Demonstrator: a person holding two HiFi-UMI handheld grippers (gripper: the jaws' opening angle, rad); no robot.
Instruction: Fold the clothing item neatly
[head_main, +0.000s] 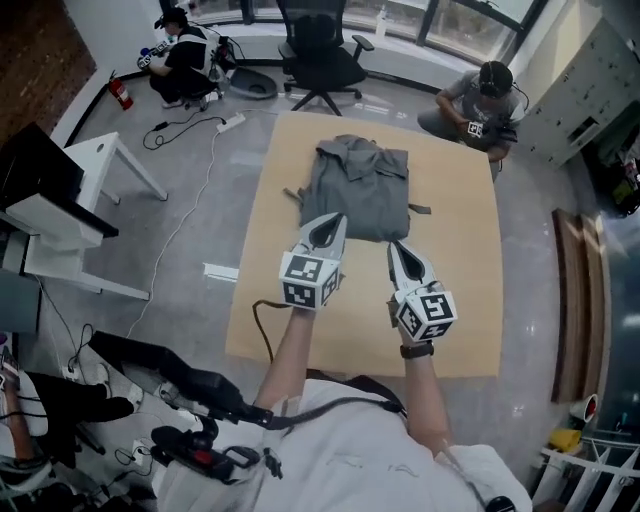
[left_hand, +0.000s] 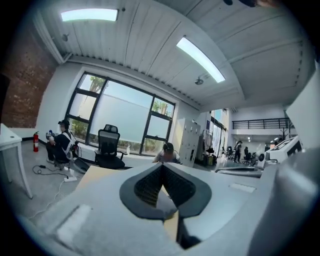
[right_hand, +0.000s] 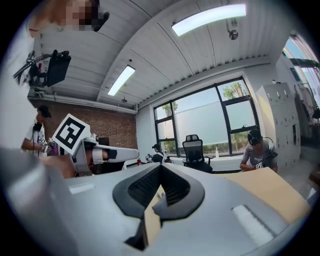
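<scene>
A grey clothing item (head_main: 355, 185) lies folded into a rough rectangle at the far middle of the tan table (head_main: 460, 300), with a collar end at the far side. My left gripper (head_main: 337, 220) hovers at the garment's near edge, jaws shut and empty. My right gripper (head_main: 394, 246) hangs just right of it over bare tabletop, also shut with nothing held. In the left gripper view the left gripper (left_hand: 161, 167) points level across the room, and the garment is hidden. In the right gripper view the right gripper (right_hand: 160, 167) is pressed together, with the left gripper's marker cube (right_hand: 74, 136) beside it.
A black office chair (head_main: 320, 50) stands beyond the table's far edge. One person (head_main: 185, 55) sits on the floor at the back left, another person (head_main: 482, 100) at the table's far right corner. A white desk (head_main: 90, 160) and floor cables lie to the left.
</scene>
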